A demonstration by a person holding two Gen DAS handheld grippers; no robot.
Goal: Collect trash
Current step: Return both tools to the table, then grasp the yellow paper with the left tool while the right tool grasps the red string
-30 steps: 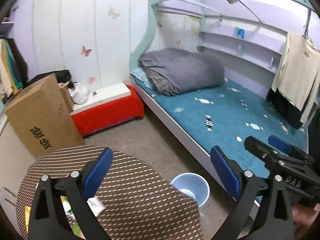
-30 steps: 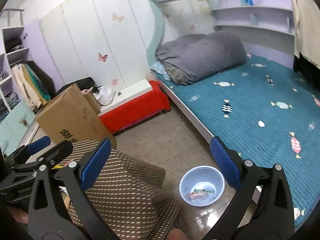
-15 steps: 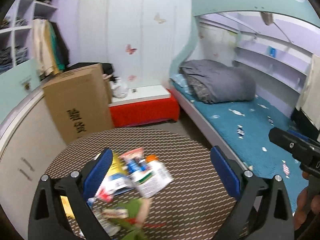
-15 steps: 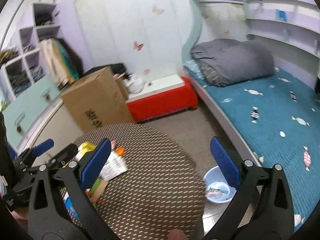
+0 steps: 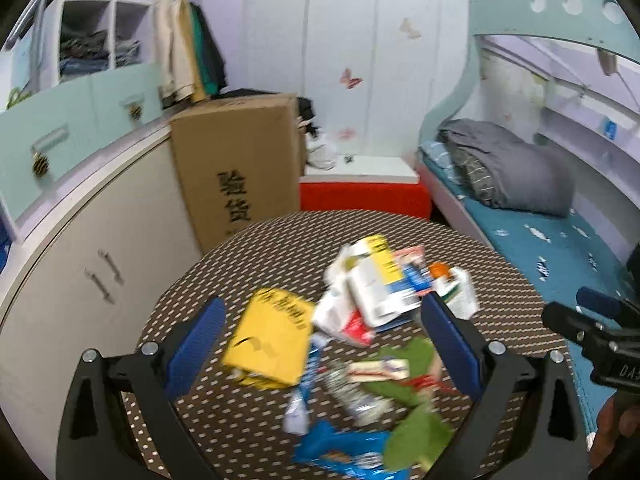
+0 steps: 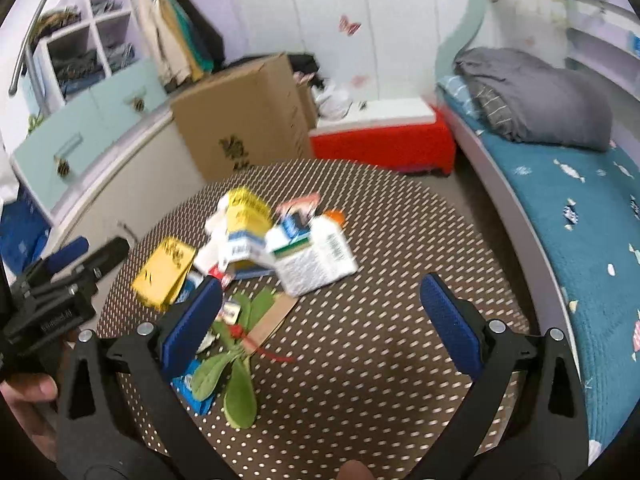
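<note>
On the round, dotted bench [image 6: 400, 248] the trash lies heaped toward nine o'clock. The left tongs [image 5: 320, 334] hang over it gaping wide, empty. From left to right sit a yellow packet [image 6: 166, 270], a yellow-and-white box [image 6: 244, 224], then a white carton [image 6: 316, 258]; green leaves [image 6: 236, 372] and a blue wrapper [image 5: 340, 452] lie at six o'clock of these. The right tongs [image 6: 318, 322] hover spread apart, holding nothing, above bare bench at three o'clock of the leaves.
</note>
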